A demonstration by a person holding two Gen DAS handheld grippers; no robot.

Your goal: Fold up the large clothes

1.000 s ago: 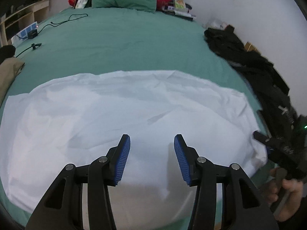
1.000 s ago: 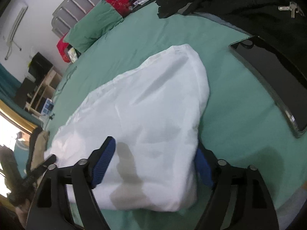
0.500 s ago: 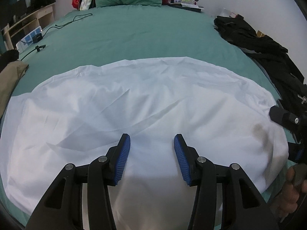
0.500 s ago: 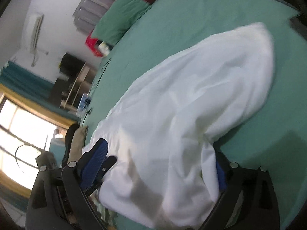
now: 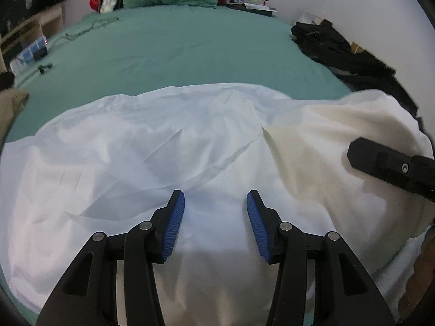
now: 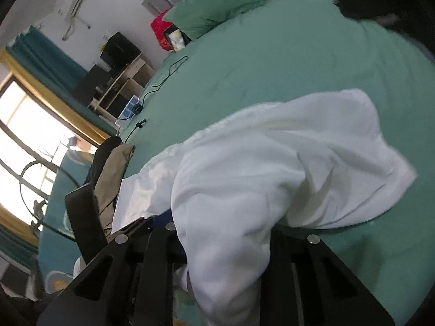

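The right gripper (image 6: 225,233) has just been closing on the white garment's (image 5: 190,146) end, lifting it off the green bed (image 5: 190,49), starting a fold; ahead of the left gripper (image 5: 215,217), its jaws parted and empty, the rest is lying flat.

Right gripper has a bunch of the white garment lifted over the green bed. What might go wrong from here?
1. The right gripper has just been closing on a thick bunch of the large white cloth garment; it may hold several layers, so the fold could come out lumpy.
2. The left gripper hangs open above the cloth and pins nothing, so the whole garment might drag across the green bedsheet.
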